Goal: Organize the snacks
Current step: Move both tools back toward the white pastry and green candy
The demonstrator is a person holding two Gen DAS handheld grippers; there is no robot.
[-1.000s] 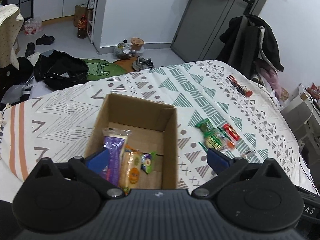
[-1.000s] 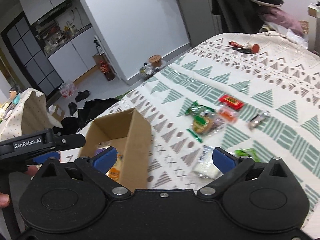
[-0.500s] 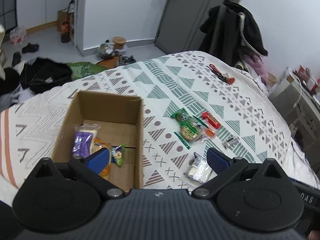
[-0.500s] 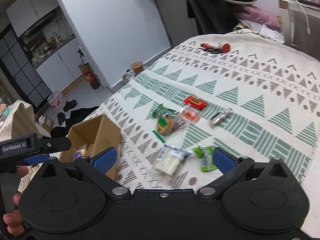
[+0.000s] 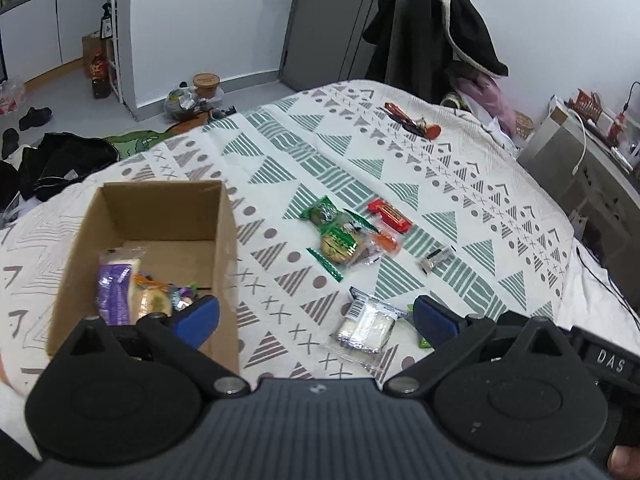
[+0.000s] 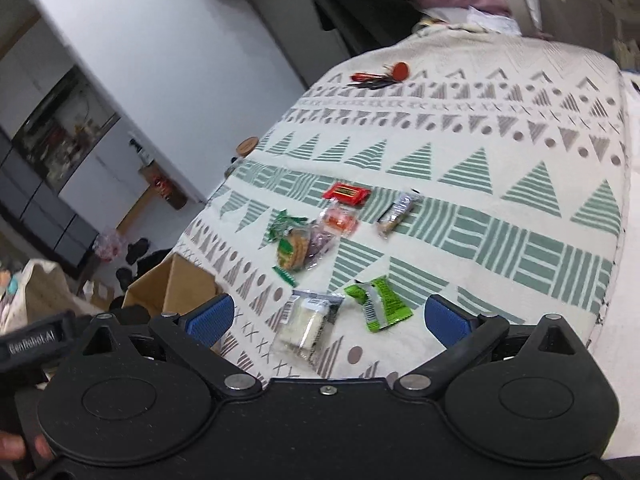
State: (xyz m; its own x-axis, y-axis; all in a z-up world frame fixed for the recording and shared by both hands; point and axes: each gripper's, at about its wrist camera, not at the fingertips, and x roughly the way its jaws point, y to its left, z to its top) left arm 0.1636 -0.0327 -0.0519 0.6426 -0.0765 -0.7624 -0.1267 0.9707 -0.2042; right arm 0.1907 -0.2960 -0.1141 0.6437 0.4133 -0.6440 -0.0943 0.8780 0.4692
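On the patterned bedspread (image 6: 480, 216) in front of me, both my tongs hover wide open and empty: my right gripper (image 6: 326, 318) frames a clear packet of pale wafers (image 6: 306, 326) and a lime-green packet (image 6: 378, 304) lying just beside it, while my left gripper (image 5: 316, 318) hangs by the near corner of the cardboard box (image 5: 224, 216), which already holds a few snacks. More snacks sit farther up the bed, a red bar (image 6: 347, 193) among them. Because the two near packets lie so close and look slippery, I judge my fingers could pinch both, or skate off the film and catch the soft cloth.
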